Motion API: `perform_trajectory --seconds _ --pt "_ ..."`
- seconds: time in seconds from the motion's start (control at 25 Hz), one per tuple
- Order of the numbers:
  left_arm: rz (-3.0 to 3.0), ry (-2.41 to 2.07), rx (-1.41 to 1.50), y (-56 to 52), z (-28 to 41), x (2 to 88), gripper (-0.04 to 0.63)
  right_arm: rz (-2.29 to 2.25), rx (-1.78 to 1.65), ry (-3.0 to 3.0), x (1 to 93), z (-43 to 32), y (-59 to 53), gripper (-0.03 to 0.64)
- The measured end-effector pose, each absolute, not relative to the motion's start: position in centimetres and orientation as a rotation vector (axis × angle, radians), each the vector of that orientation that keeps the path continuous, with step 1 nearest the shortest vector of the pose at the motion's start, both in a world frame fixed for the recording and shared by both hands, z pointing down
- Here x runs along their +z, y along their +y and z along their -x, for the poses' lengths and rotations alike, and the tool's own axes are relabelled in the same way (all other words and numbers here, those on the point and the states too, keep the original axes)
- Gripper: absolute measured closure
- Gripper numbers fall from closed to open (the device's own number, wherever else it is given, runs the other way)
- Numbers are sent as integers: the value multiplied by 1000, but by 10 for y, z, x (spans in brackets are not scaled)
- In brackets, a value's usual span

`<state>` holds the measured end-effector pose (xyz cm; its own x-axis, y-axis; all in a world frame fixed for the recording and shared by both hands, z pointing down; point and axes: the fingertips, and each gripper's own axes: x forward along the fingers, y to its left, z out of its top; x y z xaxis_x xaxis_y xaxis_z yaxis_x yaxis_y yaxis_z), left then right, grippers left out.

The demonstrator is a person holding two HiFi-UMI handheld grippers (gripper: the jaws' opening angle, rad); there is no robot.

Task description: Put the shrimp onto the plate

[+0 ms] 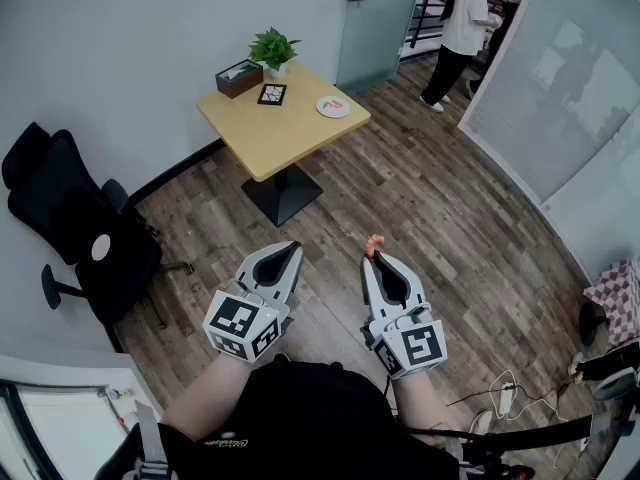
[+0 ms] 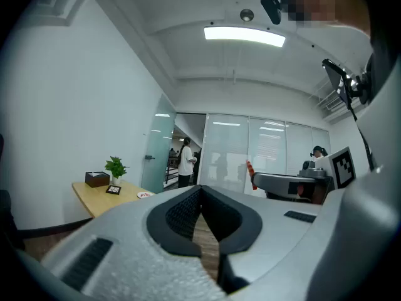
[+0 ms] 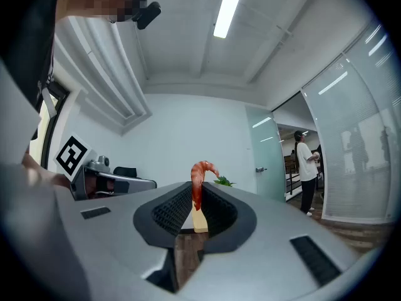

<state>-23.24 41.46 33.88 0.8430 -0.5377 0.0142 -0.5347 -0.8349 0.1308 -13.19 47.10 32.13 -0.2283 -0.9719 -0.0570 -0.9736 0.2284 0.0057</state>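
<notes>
An orange-red shrimp (image 3: 199,180) sticks up from the tips of my right gripper (image 1: 372,255), which is shut on it; its tail shows in the head view as the shrimp (image 1: 374,243). My left gripper (image 1: 291,251) is shut with nothing in it, held level beside the right one over the wooden floor. Far ahead, a white plate (image 1: 333,107) with something orange on it lies on the right part of a small yellow table (image 1: 262,134). The left gripper view shows the plate (image 2: 145,194) on the table (image 2: 88,198), and the right gripper with the shrimp (image 2: 250,172).
On the table stand a potted plant (image 1: 272,48), a brown tissue box (image 1: 239,77) and a small black frame (image 1: 272,94). A black office chair (image 1: 75,228) is at the left. A person (image 1: 459,30) stands by the doorway. Cables (image 1: 505,398) lie on the floor at right.
</notes>
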Motion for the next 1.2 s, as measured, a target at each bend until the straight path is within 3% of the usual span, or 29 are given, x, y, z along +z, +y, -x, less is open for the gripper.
perform_trajectory --seconds 1.2 --pt "-2866 -943 12 419 129 352 594 1793 -12 2458 337 25 475 571"
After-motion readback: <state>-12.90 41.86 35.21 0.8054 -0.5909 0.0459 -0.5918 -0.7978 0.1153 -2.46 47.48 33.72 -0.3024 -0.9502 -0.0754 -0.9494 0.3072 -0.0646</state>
